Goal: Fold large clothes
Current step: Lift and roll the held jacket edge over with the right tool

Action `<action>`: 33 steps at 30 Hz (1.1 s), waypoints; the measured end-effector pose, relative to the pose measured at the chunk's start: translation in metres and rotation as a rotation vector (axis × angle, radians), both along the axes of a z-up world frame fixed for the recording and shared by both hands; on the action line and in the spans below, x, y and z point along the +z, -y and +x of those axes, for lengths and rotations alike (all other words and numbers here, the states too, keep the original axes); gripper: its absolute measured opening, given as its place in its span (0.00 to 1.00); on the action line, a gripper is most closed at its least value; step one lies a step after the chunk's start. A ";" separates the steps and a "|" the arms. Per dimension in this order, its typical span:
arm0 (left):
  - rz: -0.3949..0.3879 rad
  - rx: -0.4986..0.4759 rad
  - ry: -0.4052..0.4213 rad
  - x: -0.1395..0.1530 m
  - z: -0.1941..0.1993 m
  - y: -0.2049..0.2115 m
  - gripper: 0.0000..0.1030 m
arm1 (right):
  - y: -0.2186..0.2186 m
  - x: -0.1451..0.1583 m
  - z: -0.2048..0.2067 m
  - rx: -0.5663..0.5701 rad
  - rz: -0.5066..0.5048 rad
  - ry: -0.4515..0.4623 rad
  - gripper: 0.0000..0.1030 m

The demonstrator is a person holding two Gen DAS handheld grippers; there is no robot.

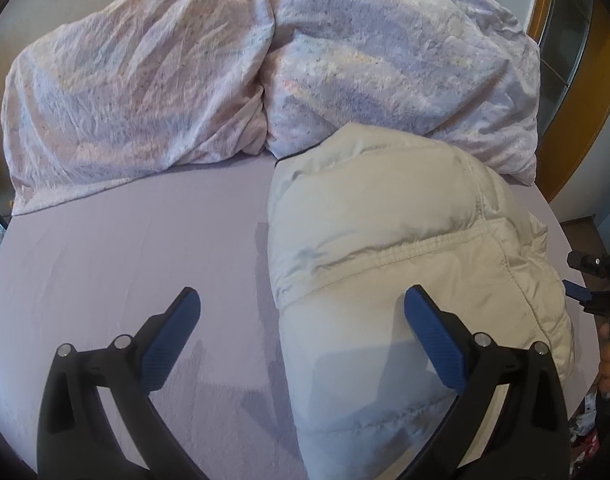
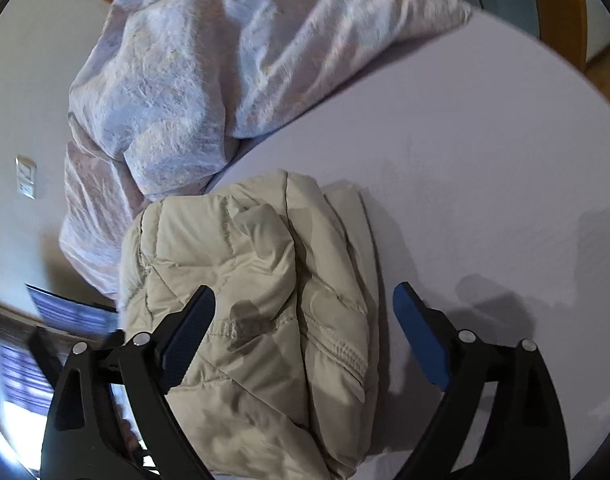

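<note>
A cream puffy quilted jacket [image 1: 389, 248] lies folded in a compact bundle on the lilac bed sheet [image 1: 125, 264]. My left gripper [image 1: 301, 300] is open and empty, hovering over the jacket's left edge, its right finger over the fabric. In the right wrist view the jacket [image 2: 265, 280] lies bunched below my right gripper [image 2: 305, 300], which is open and empty just above it. The right gripper also shows at the right edge of the left wrist view [image 1: 585, 292].
A crumpled pale pink-and-lilac duvet [image 1: 233, 64] is heaped at the far side of the bed, touching the jacket's far end; it also shows in the right wrist view [image 2: 209, 72]. A wooden bed frame [image 1: 577, 112] and the floor lie to the right.
</note>
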State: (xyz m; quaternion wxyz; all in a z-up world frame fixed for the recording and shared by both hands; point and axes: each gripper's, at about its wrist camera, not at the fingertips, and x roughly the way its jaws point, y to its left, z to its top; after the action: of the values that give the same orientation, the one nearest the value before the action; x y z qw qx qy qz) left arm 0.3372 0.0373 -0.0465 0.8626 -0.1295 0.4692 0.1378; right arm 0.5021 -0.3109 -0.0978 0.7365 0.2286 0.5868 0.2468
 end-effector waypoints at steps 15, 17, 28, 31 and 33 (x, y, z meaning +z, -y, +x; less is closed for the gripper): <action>-0.080 -0.029 -0.019 -0.011 0.009 -0.005 0.98 | -0.031 -0.041 0.011 0.176 0.100 -0.239 0.99; -0.084 -0.032 -0.022 -0.012 0.009 -0.005 0.98 | -0.039 -0.044 0.012 0.203 0.089 -0.260 0.99; -0.171 -0.045 -0.027 -0.019 0.014 -0.015 0.98 | -0.052 -0.050 0.010 0.236 0.055 -0.264 0.99; -0.206 -0.044 -0.028 -0.021 0.015 -0.017 0.98 | -0.051 -0.051 0.008 0.228 0.066 -0.257 0.99; -0.225 -0.045 -0.027 -0.024 0.015 -0.018 0.98 | -0.051 -0.052 0.007 0.230 0.069 -0.250 0.99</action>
State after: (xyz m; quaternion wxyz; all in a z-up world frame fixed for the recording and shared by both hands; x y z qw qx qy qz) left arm 0.3524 0.0550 -0.0703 0.8391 -0.2129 0.4962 0.0665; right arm 0.5091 -0.2598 -0.1494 0.6166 0.2140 0.6872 0.3190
